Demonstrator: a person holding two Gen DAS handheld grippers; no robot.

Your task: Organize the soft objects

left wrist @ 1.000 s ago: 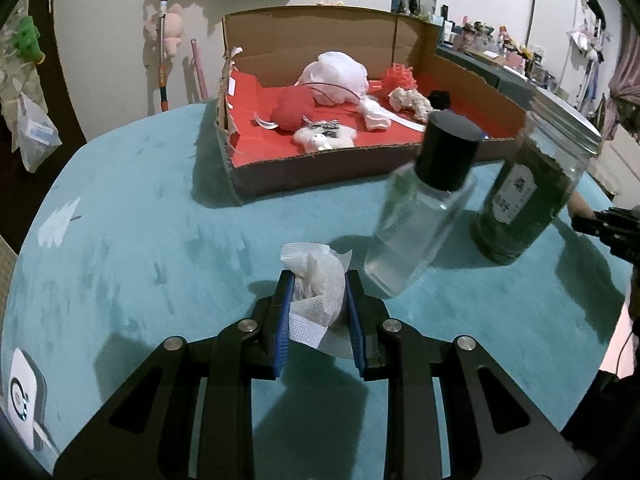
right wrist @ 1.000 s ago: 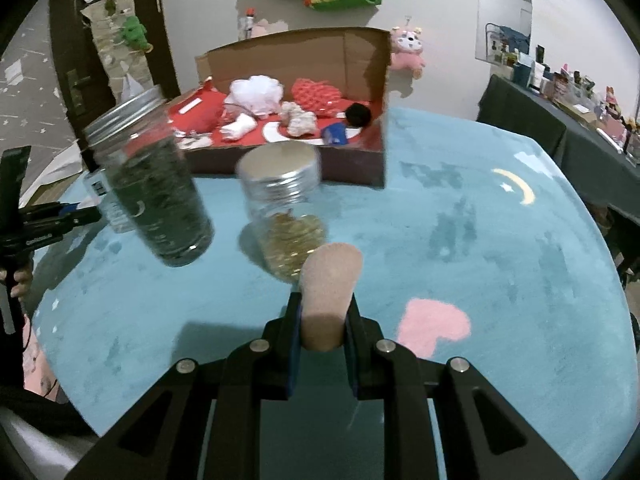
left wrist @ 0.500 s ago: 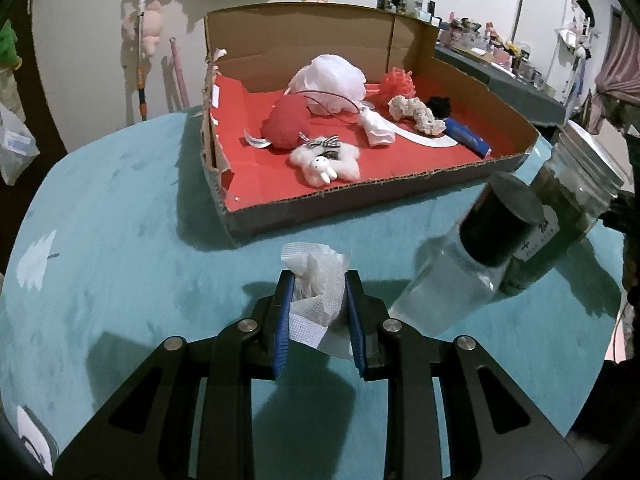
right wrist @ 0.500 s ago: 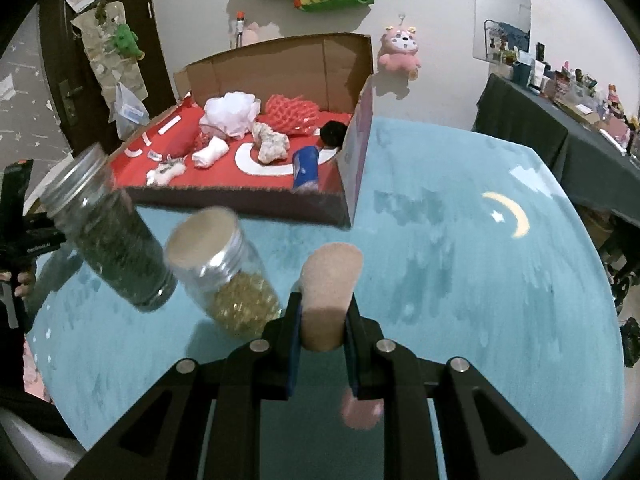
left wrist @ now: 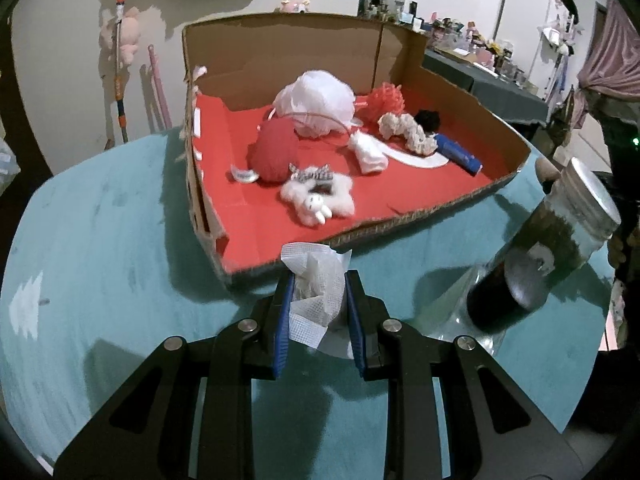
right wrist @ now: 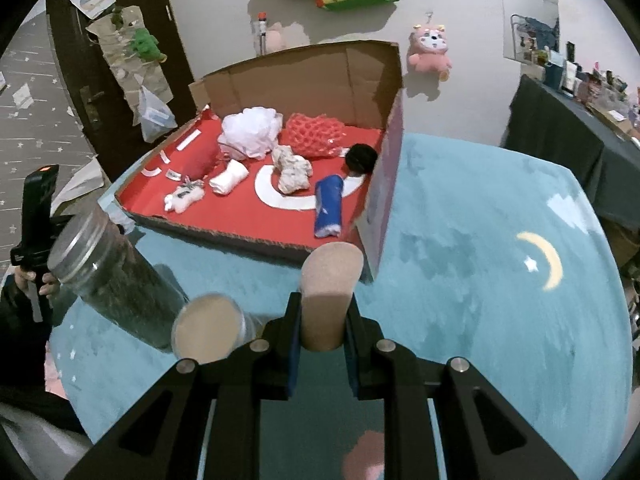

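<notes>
My left gripper is shut on a crumpled white gauze pad, held just short of the near wall of a cardboard box with a red floor. Inside lie a white pouf, a red ball, a white plush toy and other soft items. My right gripper is shut on a tan sponge, held above the table near the box's front right corner. The box also holds a blue roll and a red net pouf.
A jar of dark contents stands right of the left gripper, over a clear bottle. In the right wrist view the same jar and a second jar with a tan lid stand at left. The teal table's edge curves at right.
Both grippers have moved forward and up toward the box with their loads. The box now looks larger and closer; the jars have slid sideways and down in both views.
</notes>
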